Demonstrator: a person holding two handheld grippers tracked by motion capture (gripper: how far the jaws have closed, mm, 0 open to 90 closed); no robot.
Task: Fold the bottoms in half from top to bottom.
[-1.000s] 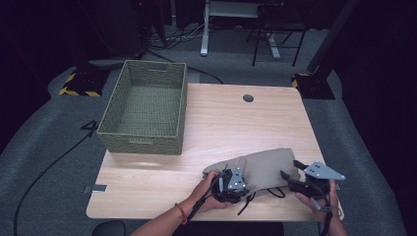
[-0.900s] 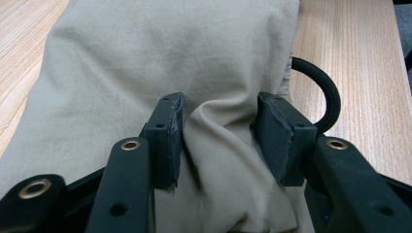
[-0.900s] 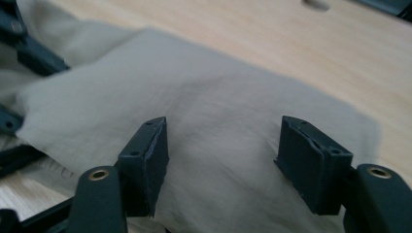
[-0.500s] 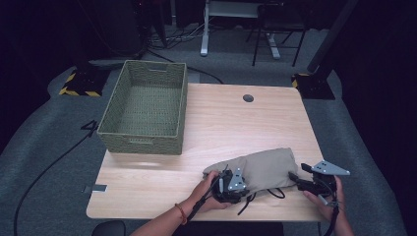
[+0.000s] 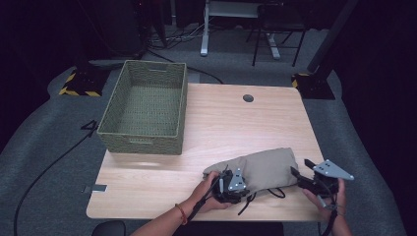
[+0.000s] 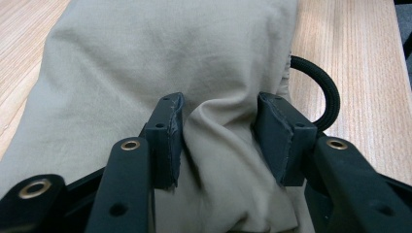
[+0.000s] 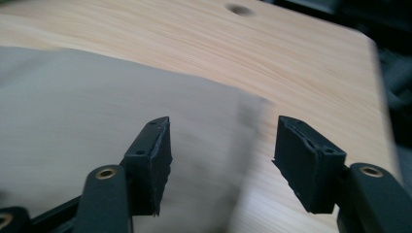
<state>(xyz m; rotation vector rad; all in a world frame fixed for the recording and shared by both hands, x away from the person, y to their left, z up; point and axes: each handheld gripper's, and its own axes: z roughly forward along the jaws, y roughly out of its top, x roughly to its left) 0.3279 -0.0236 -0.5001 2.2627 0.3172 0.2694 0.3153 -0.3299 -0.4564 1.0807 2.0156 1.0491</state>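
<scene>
A khaki drawstring bag (image 5: 265, 167) lies on the near right part of the wooden counter (image 5: 221, 128), its long side running left to right and slightly away toward the right. A black cord (image 6: 326, 92) loops out from under its near edge onto the bare wood.

The left tool (image 5: 232, 183) sits at the bag's near left end, held in the person's left hand (image 5: 209, 191). In the left gripper view its two black jaws stand partly closed with a bunched fold of the khaki cloth pinched up between them; both pads press into the fabric, so this tool has hold of the bag.

The right tool (image 5: 301, 173) is at the bag's right end, carried by the right hand (image 5: 327, 196) near the counter's near right corner, with its grey three-cornered plate (image 5: 333, 170) on top. In the right gripper view (image 7: 218, 145) its jaws stand fairly wide apart, having just been closing a little. The blurred edge of the bag lies beneath and between them, but neither pad touches the cloth, and the jaws grip nothing.

A green woven basket (image 5: 147, 110) stands on the far left part of the counter, well apart from the bag. A round cable hole (image 5: 248, 98) is in the counter toward its far edge.
</scene>
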